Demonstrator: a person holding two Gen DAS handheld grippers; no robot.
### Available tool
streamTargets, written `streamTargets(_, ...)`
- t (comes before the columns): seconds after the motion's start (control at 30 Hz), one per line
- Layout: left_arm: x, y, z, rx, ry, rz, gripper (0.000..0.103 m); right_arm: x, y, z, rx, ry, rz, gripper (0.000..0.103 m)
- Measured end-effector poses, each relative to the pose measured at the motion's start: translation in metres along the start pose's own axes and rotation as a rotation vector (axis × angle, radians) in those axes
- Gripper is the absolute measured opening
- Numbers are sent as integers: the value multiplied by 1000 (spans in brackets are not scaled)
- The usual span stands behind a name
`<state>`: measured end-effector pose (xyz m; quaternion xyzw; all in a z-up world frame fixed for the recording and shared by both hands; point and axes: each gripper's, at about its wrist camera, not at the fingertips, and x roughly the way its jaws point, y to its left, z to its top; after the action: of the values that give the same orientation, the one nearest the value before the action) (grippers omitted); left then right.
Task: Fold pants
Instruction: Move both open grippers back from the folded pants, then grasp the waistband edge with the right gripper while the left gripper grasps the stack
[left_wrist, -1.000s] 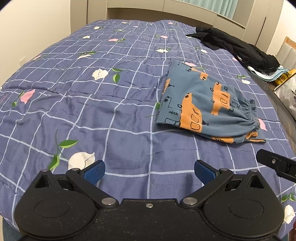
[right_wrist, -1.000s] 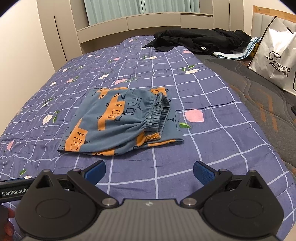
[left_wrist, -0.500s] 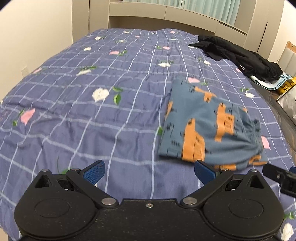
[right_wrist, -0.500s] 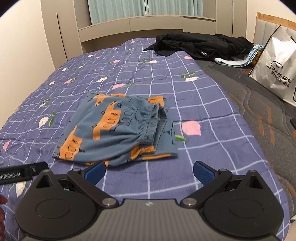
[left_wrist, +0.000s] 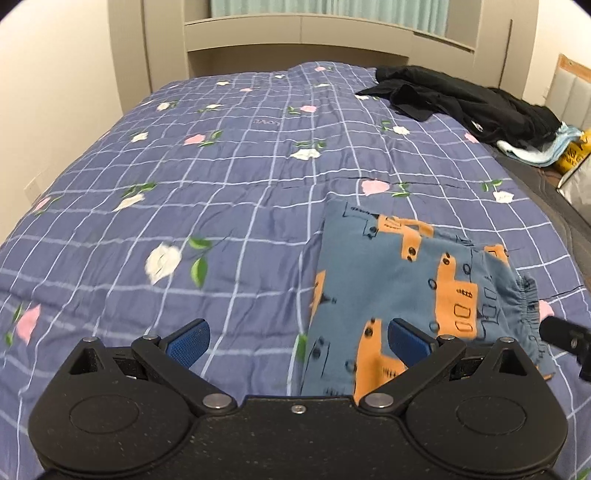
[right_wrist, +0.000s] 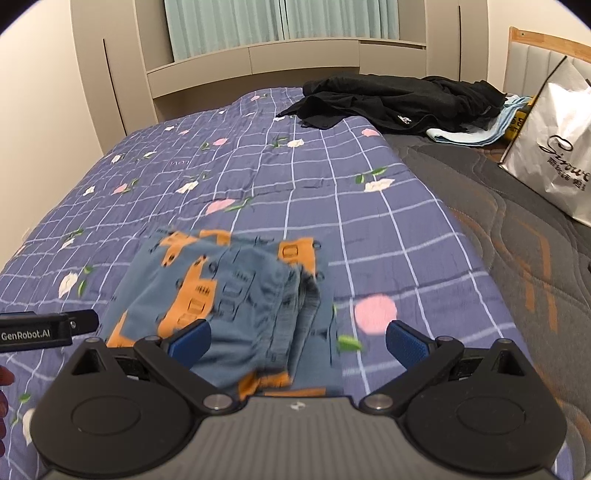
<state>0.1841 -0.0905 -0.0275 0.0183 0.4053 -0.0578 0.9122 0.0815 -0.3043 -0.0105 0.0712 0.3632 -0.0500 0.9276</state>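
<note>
Right wrist view, nearest first: the right gripper (right_wrist: 297, 341) hangs with its blue pads spread wide and nothing between them, just above the near edge of the pants (right_wrist: 236, 295). The left gripper (left_wrist: 297, 341), seen from its own camera, is equally wide and empty; its right pad overlaps the near left corner of the garment, though whether it touches the cloth cannot be told.

The pants, blue with orange vehicle prints, lie on the checked floral quilt (right_wrist: 369, 206) as a compact stack, several layers showing at the elastic waistband (right_wrist: 303, 302) on the stack's right side. Judged from this, the folding appears nearly or wholly complete; what may remain is one more fold, a squaring of edges, or moving the bundle aside. Motion blur hides finer detail of the edges.

Farther back, a heap of black clothing (right_wrist: 399, 99) lies unfolded near the headboard, over pale blue fabric (right_wrist: 476, 134).

Containers: one white paper bag (right_wrist: 550, 147) with printed lettering stands at the right on the grey mattress (right_wrist: 517, 229); its contents are not visible.
</note>
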Motion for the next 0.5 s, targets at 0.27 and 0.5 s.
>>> streamTargets(0.27, 30, -11, 18, 59, 20, 1, 102, 42, -14, 23, -6, -7, 5, 103)
streamTargets(0.5, 50, -12, 23, 59, 39, -13, 102, 73, -33, 26, 65, -25, 37, 103)
